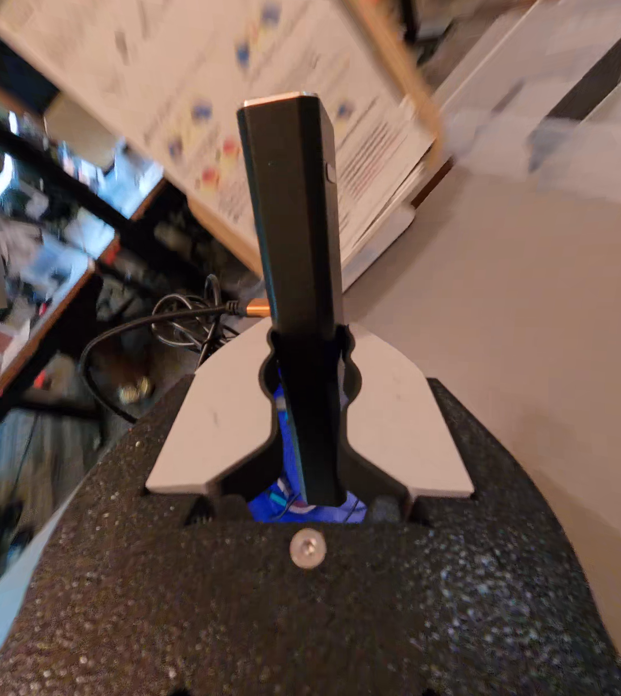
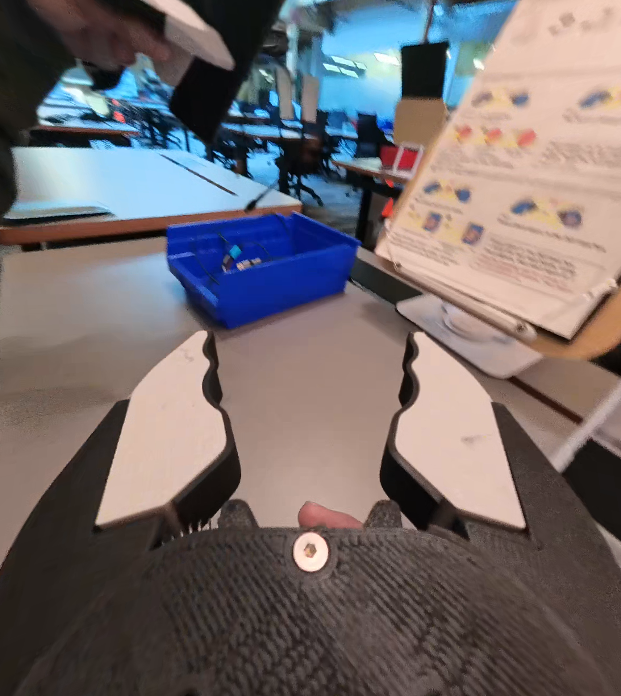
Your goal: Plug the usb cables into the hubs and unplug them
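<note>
Stretching across both views, the grey worktop point(image 2: 87, 320) carries a blue bin point(image 2: 264, 263) near its far edge, and a tilted board with printed sheets point(image 2: 519, 188) stands at the right of the right wrist view. The same board point(image 1: 196, 94) fills the blurred background of the left wrist view.

The left claw point(image 1: 307, 339) is closed tight on a black USB hub point(image 1: 294, 211), a long slim bar with a silver end cap. The hub stands up along the fingers and out past the tips, lifted clear of the worktop. A black USB cable point(image 1: 143, 324) with a copper-coloured plug point(image 1: 256, 309) is seated in the hub's side just above the claw tips. The cable loops down to the left and ends in a tangled coil.

The right claw point(image 2: 311, 346) is spread wide with nothing between its fingers, hovering above bare worktop, well short of the bin. A fingertip point(image 2: 328, 516) of the person shows at the claw's base.

In the right wrist view, the left claw point(image 2: 188, 34) appears at the upper left, blurred, held by a hand point(image 2: 113, 41), with the dark hub point(image 2: 207, 86) hanging from it.

Inside the bin lie thin dark cables and small connectors point(image 2: 241, 260), one teal; they are too small to tell apart.
</note>
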Demonstrator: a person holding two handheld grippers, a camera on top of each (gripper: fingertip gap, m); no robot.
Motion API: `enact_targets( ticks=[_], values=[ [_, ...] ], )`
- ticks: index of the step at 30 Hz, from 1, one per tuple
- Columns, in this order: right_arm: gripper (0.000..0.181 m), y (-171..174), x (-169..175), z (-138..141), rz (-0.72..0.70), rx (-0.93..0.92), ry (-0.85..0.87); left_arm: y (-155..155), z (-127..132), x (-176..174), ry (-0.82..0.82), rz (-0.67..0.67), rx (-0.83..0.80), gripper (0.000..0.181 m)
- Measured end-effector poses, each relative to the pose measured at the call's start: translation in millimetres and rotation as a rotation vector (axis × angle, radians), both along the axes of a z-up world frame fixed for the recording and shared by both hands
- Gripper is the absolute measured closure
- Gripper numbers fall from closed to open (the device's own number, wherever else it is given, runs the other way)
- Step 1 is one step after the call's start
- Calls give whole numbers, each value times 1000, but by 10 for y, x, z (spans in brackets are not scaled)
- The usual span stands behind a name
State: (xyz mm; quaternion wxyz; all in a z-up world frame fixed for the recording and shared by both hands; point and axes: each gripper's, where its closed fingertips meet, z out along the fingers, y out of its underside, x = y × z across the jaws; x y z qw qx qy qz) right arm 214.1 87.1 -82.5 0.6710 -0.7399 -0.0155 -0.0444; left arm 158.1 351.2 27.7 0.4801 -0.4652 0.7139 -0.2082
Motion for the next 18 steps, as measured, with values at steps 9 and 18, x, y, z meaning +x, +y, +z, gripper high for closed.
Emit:
enact_targets(
  ticks=[9, 18],
  values=[
    [88, -146, -697, 1073, 248, 353, -281, -1735, 166, -422, -26, -683, -432, 152],
    [102, -281, -1221, 832, 908, 248, -278, -2715, -880, -762, 179, -1305, -754, 152]
  ],
)
